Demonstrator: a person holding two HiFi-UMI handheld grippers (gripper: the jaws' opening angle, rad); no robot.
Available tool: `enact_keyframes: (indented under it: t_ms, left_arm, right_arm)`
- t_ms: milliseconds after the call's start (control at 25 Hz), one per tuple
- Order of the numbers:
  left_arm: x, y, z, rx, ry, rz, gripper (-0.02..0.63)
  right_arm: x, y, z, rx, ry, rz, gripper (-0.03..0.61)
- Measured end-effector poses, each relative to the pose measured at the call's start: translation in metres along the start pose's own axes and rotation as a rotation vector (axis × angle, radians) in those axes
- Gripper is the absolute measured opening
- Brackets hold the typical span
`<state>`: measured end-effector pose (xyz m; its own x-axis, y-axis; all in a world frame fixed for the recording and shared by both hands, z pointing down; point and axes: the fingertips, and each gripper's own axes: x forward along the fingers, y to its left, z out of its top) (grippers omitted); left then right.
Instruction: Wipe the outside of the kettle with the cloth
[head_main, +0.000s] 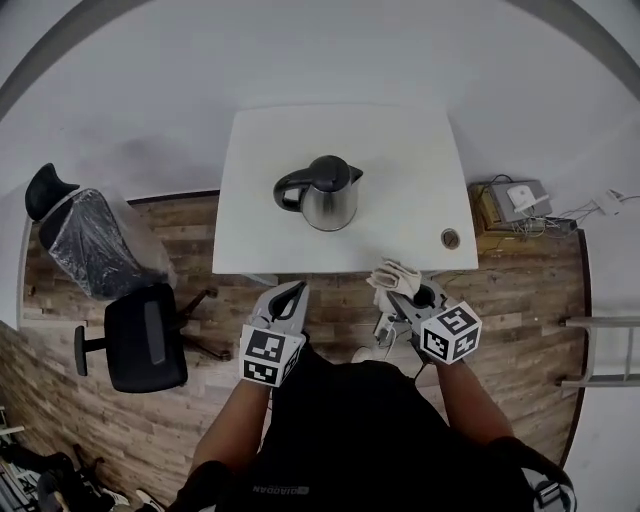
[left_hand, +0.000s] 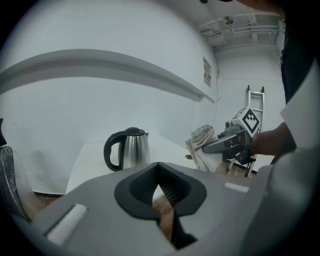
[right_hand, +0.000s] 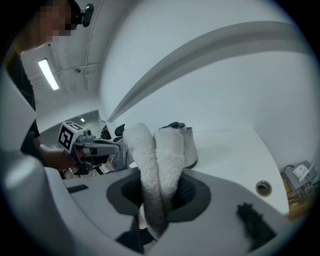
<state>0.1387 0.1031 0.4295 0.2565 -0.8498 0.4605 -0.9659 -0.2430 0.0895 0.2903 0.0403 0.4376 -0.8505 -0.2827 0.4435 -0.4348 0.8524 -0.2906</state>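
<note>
A steel kettle (head_main: 322, 197) with a black handle and lid stands upright near the middle of the white table (head_main: 400, 150), its handle pointing left. A white fluffy cloth (head_main: 393, 273) hangs bunched in my right gripper (head_main: 401, 291), which is shut on it at the table's front edge, right of the kettle. In the right gripper view the cloth (right_hand: 157, 160) hides most of the kettle (right_hand: 189, 145). My left gripper (head_main: 296, 289) is held off the table's front edge, shut with nothing in it. The left gripper view shows the kettle (left_hand: 128, 149) ahead and the cloth (left_hand: 202, 147) to the right.
A round cable hole (head_main: 450, 238) sits at the table's front right corner. Left of the table stand a black office chair (head_main: 145, 338) and a plastic-wrapped chair (head_main: 88, 240). A box with devices and cables (head_main: 514, 203) lies on the floor to the right, and a ladder (head_main: 603, 350) nearer.
</note>
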Motion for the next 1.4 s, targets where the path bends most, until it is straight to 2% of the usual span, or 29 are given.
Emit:
enact_keyframes:
  t_ms: [280,480,640,760,880,1080,1240,1400]
  left_arm:
    - [0.03,0.097,0.017,0.031,-0.01,-0.082,0.008]
    - [0.043,0.139,0.021,0.062,-0.002,-0.202,0.008]
    - [0.046,0.154,0.008,0.108,0.033,-0.328,0.008]
    - [0.051,0.168,0.002,0.105,0.039,-0.367,0.008]
    - [0.059,0.181,0.001,0.063,0.032,-0.355,0.008]
    - [0.07,0.189,-0.003,-0.012,0.02,-0.318,0.008]
    - [0.074,0.189,-0.011,-0.031,0.032,-0.316,0.008]
    - [0.073,0.189,-0.019,-0.039,0.052,-0.308,0.008]
  right_arm:
    - [0.081,-0.004,0.067,-0.284,0.124,-0.116,0.094]
    - [0.132,-0.001,0.109,-0.502,0.23,-0.224,0.094]
    - [0.169,0.003,0.118,-0.741,0.401,-0.314,0.094]
    - [0.18,-0.001,0.117,-0.84,0.515,-0.367,0.094]
    - [0.186,-0.003,0.113,-0.899,0.576,-0.373,0.092]
    - [0.202,0.015,0.09,-0.954,0.617,-0.28,0.092]
    - [0.213,0.012,0.072,-0.91,0.633,-0.263,0.093]
    - [0.223,0.009,0.053,-0.791,0.634,-0.277,0.092]
